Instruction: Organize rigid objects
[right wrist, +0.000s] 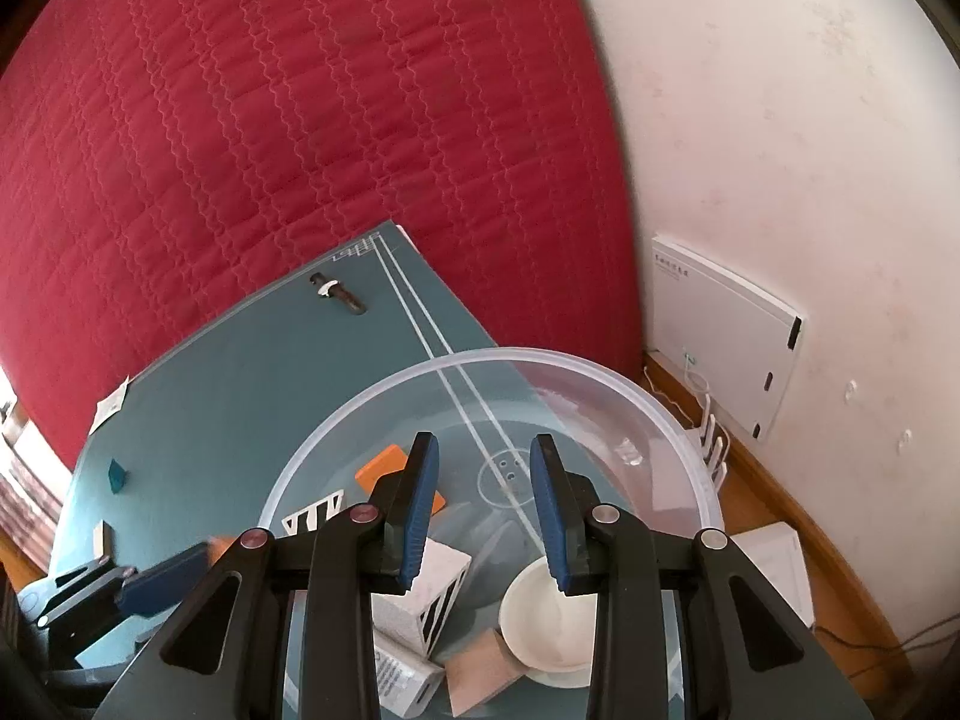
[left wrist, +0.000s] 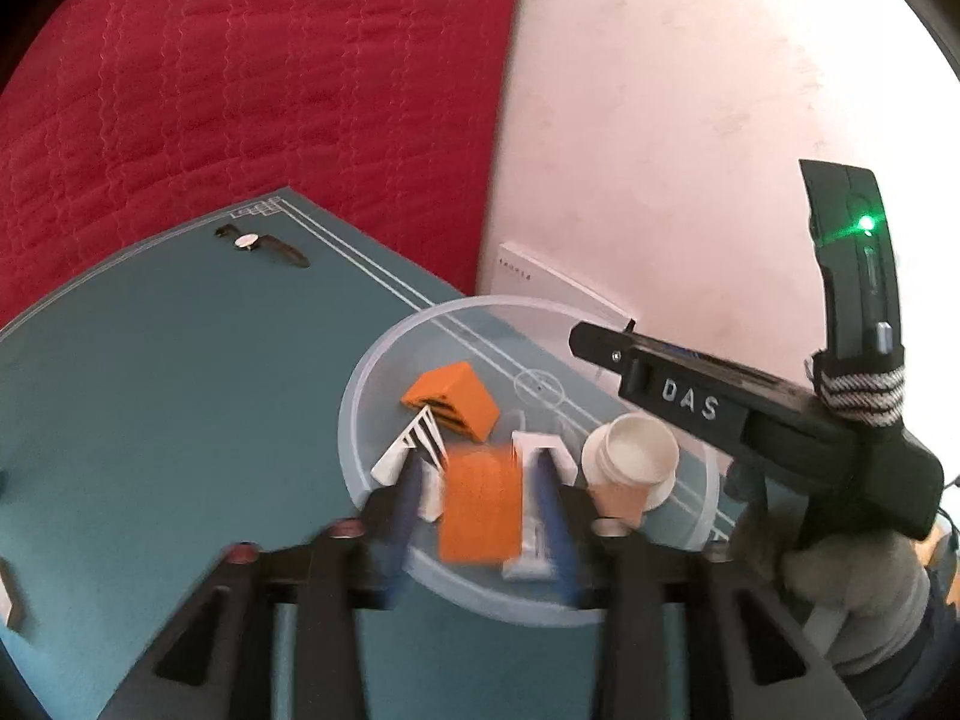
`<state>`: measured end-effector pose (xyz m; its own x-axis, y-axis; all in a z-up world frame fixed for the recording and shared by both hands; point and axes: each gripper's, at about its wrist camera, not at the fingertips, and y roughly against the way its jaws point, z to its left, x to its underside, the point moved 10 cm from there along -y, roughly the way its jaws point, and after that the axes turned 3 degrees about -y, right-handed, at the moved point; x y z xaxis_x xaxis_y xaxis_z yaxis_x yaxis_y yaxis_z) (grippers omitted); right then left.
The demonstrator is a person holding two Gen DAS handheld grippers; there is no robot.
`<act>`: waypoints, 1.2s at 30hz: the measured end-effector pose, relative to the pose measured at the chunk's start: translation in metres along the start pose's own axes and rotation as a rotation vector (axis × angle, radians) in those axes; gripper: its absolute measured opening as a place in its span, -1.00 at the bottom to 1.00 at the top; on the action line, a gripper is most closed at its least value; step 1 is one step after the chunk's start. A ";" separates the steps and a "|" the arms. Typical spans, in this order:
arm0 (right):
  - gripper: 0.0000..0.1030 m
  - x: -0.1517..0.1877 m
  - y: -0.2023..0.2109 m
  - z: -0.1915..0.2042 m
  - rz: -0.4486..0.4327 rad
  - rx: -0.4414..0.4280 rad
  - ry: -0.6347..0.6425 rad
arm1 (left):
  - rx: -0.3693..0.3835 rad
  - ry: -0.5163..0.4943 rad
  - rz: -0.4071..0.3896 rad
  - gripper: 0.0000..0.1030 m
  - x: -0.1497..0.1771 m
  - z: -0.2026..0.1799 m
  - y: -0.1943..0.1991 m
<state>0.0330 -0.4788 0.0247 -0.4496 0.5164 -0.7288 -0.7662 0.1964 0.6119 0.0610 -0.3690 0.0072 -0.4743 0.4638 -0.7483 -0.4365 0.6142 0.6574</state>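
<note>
A clear round bowl (left wrist: 360,396) (right wrist: 336,414) stands on the teal mat (left wrist: 150,390) (right wrist: 240,384). My left gripper (left wrist: 480,480) hangs over its near rim with the jaws apart. A blurred orange block (left wrist: 480,507) sits loose between them, with a gap to the left pad. In the bowl lie a striped orange block (left wrist: 462,393) (right wrist: 384,468), white pieces (left wrist: 414,450) (right wrist: 438,588) and a white-mouthed tan cup (left wrist: 630,462) (right wrist: 552,624). My right gripper (right wrist: 483,480) (left wrist: 585,348) hovers over the bowl, jaws narrowly apart and empty. A wristwatch (left wrist: 264,245) (right wrist: 336,293) lies far back.
A red quilted cover (left wrist: 240,90) (right wrist: 270,120) borders the mat at the back. A white box (right wrist: 720,330) leans on the wall, with a white router (right wrist: 711,444) below it. A small teal piece (right wrist: 118,474) and white cards (right wrist: 111,408) lie at the mat's left. A grey-sleeved hand (left wrist: 840,588) holds the right gripper.
</note>
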 end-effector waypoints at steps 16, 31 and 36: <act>-0.36 0.001 0.005 0.003 -0.009 -0.005 0.005 | -0.094 0.046 0.027 0.26 0.022 0.033 -0.002; -0.36 0.006 0.006 0.009 -0.004 -0.008 0.013 | -0.126 0.061 0.099 0.42 0.039 0.033 -0.021; -0.36 0.008 0.006 0.014 0.000 -0.013 0.021 | -0.139 0.081 0.122 0.48 0.040 0.039 -0.024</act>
<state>0.0309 -0.4621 0.0270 -0.4587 0.4991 -0.7352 -0.7722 0.1854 0.6077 0.0821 -0.3397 -0.0421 -0.5874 0.4729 -0.6567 -0.4707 0.4604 0.7526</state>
